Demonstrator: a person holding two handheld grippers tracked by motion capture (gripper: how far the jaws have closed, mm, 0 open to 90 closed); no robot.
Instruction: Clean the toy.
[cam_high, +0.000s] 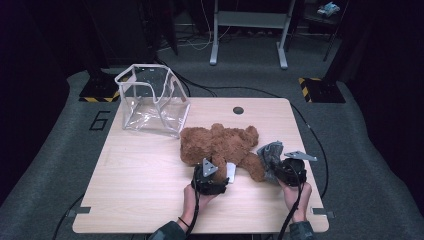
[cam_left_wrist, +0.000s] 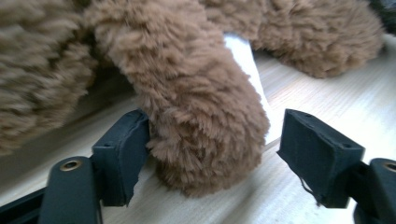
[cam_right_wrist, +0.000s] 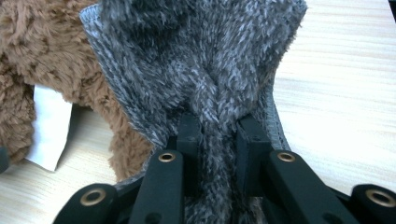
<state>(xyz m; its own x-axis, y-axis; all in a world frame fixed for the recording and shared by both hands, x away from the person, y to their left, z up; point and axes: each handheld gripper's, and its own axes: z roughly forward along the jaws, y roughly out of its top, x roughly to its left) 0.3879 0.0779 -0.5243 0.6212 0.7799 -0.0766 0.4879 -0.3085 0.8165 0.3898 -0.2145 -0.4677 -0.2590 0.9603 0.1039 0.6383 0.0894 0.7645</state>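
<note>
We see the right gripper (cam_high: 280, 169) clenched on the grey cloth (cam_right_wrist: 201, 60) beside the brown teddy bear (cam_high: 220, 142) on the counter (cam_high: 140, 175). The left gripper (cam_left_wrist: 212, 154) is released around a limb, perhaps a leg; the bear's far side is hidden.

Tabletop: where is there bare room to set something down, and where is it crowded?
Free: the wide near-left stretch of the table, bordered by the clear bag, teddy and left gripper; also the far-right corner. Crowded: near-right, around the teddy, grey cloth and right gripper.
</note>
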